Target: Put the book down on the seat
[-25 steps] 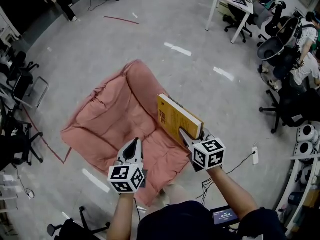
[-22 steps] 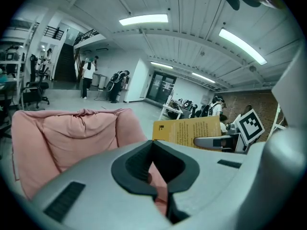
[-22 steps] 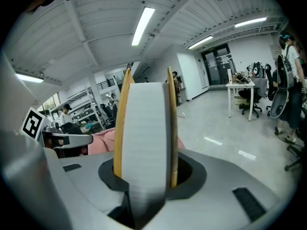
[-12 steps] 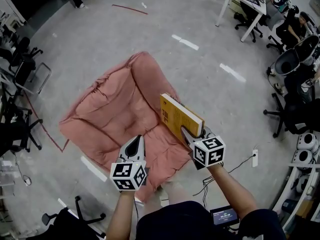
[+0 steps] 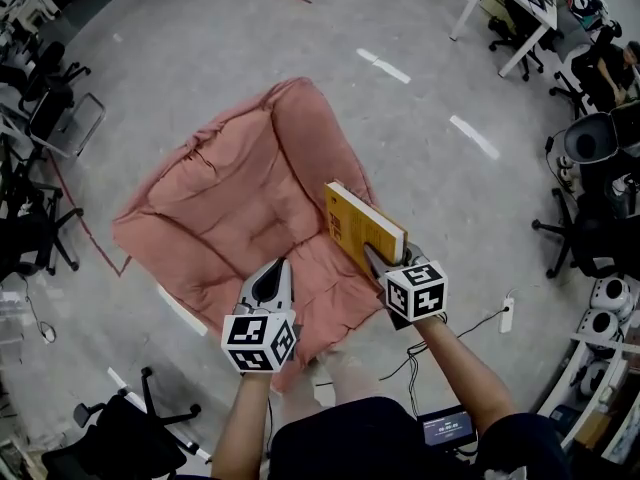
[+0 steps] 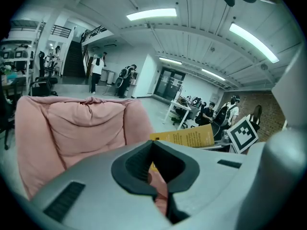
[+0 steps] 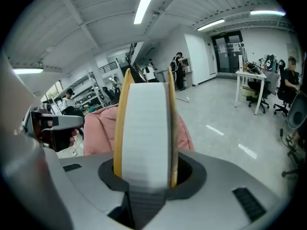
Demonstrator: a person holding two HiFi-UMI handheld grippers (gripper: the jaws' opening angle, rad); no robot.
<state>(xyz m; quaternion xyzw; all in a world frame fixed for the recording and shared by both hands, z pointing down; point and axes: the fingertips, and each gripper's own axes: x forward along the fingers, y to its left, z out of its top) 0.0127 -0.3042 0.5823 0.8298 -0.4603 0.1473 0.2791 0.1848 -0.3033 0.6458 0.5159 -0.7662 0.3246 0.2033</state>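
A yellow book (image 5: 362,230) stands on edge in the air over the right front part of a pink cushioned seat (image 5: 235,203). My right gripper (image 5: 380,265) is shut on the book's lower end; in the right gripper view its white page block (image 7: 145,131) fills the gap between the jaws. My left gripper (image 5: 270,280) hovers over the seat's front edge, shut with nothing in it. The left gripper view looks at the seat's backrest (image 6: 72,123) and at the book (image 6: 184,137) to the right.
The seat stands on a grey concrete floor (image 5: 420,108). Black office chairs (image 5: 40,128) line the left side, and a white desk (image 5: 515,18) with more chairs is at the upper right. A power strip (image 5: 503,313) and cables lie on the floor to the right.
The head view has shifted, so the seat now sits higher and more central in the picture. Both grippers keep their pose, with the book still held upright over the seat's right front.
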